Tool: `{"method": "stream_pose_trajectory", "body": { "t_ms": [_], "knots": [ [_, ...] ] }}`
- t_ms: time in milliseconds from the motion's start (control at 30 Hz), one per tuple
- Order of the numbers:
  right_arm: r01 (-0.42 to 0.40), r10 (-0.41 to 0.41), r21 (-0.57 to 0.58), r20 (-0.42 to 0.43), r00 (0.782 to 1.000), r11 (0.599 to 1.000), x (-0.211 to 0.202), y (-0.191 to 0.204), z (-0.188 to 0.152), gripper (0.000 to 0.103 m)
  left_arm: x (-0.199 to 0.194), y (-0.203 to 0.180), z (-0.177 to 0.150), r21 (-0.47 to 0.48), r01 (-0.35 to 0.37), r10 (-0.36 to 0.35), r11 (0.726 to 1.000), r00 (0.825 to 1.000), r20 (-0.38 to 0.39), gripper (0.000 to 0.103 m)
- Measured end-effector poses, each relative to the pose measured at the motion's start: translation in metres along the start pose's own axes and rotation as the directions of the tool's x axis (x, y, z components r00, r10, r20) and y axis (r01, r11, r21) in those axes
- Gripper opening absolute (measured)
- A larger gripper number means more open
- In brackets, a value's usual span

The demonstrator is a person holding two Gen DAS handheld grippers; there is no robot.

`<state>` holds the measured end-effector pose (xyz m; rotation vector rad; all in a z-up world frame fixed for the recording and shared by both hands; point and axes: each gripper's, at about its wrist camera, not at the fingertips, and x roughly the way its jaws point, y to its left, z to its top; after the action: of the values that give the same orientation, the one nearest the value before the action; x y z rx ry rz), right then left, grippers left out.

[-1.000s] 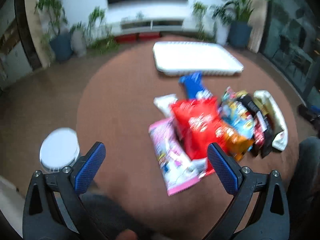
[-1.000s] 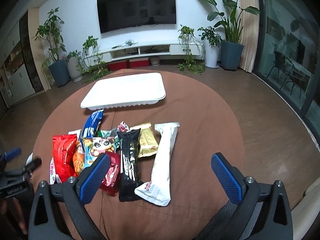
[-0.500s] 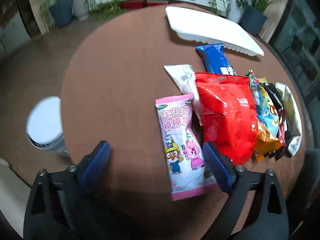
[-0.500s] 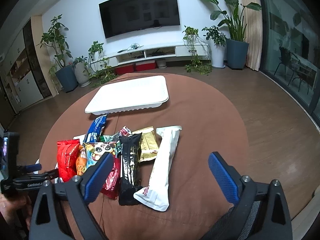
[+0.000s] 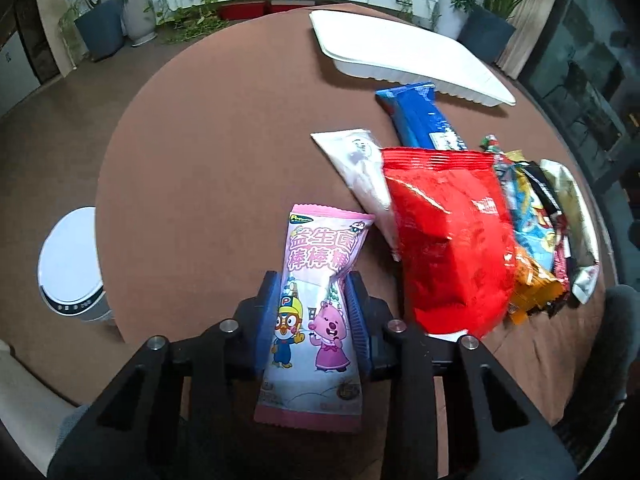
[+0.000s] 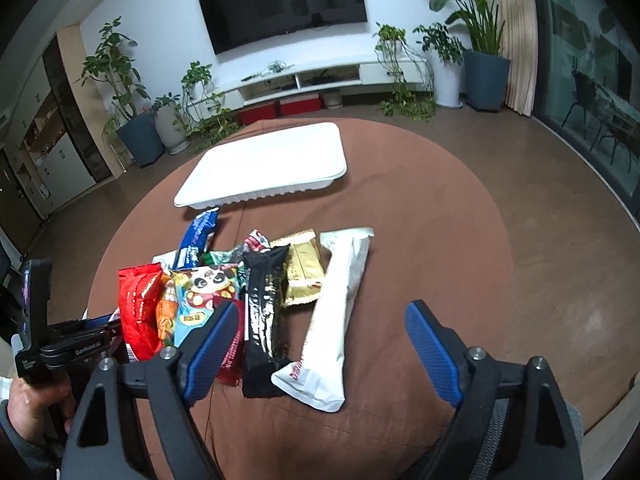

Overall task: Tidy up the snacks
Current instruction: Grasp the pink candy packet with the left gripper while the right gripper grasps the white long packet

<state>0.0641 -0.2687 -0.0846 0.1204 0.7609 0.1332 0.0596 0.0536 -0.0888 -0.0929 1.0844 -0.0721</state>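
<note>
Left wrist view: the left gripper (image 5: pixel 314 312) has just been closing, and its blue pads now pinch the pink snack packet (image 5: pixel 316 300) across its waist, so that the wrapper creases inward between them. The packet lies at the near edge of the round brown table (image 5: pixel 208 152), its lower end reaching back between the gripper's arms. To its left the table is bare out to the rim, with a white bin (image 5: pixel 70 268) on the floor just past that edge. Just to its right a red bag (image 5: pixel 448 240) overlaps a white pouch (image 5: pixel 358 168), and the pink packet's upper corner meets that pouch. Beyond them a blue packet (image 5: pixel 420 116) points toward the white tray (image 5: pixel 400 56) at the far side.

Right wrist view: the right gripper (image 6: pixel 320 344) stands wide apart with nothing between its pads, though its jaws have just been closing a little. It hovers above the near end of a long white packet (image 6: pixel 340 312) and a black packet (image 6: pixel 264 312). A gold packet (image 6: pixel 304 276) lies between them, farther back. Right of the white packet the table (image 6: pixel 432 248) is open all the way to its rim. The tray (image 6: pixel 264 164) is empty, and a strip of bare cloth separates it from the heap.
</note>
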Motion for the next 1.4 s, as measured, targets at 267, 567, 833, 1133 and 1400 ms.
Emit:
{"method": "stream_pose_trajectory", "body": {
  "t_ms": [267,567,833,1133,1400],
  "knots": [
    [0.020,-0.017,0.014,-0.171,0.985,1.000,0.036,-0.011,0.002,0.074,-0.002,0.004,-0.006,-0.018,0.092,-0.092,0.996,0.996,-0.001,0.024],
    [0.023,-0.031,-0.029,-0.293,0.956,0.999,0.072,-0.004,0.001,0.063,-0.003,-0.008,-0.011,0.060,0.066,-0.066,0.996,0.998,-0.008,0.024],
    [0.027,-0.042,-0.052,-0.324,0.945,0.998,0.078,-0.003,-0.009,0.031,-0.002,-0.012,-0.009,0.083,0.057,-0.056,0.995,0.998,-0.012,0.024],
    [-0.010,0.002,-0.026,-0.308,0.951,1.000,0.073,-0.013,-0.012,0.023,-0.003,-0.011,-0.010,0.090,0.071,-0.070,0.993,0.997,-0.016,0.024],
    [-0.041,0.043,0.014,-0.273,0.961,0.999,0.060,-0.019,-0.012,0.022,-0.005,-0.012,-0.008,0.105,0.090,-0.089,0.990,0.996,-0.016,0.019]
  ]
}}
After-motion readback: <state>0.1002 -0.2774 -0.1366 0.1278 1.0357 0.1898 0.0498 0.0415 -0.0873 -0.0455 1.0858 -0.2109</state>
